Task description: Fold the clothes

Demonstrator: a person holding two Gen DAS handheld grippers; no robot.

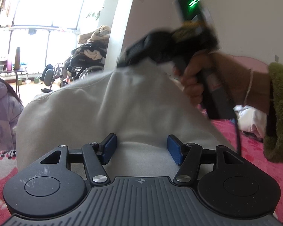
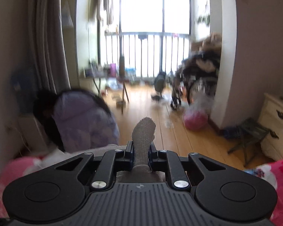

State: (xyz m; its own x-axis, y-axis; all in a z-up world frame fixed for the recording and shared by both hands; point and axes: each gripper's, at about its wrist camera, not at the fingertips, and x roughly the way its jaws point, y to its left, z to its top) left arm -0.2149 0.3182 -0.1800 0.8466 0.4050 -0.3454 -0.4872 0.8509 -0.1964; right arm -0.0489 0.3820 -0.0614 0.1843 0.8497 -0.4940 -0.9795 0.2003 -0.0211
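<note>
White garment on the bed, one fold pinched in the clenched right claw and lifted, draping down toward the left claw, which gapes released just over its near edge.

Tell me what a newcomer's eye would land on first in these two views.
First the big pale garment, tented up across the middle of the left wrist view, with the open left hand-held gripper against its lower edge. Next the right hand-held gripper, pinching a grey fold of it. Behind, a bright window glares.
</note>
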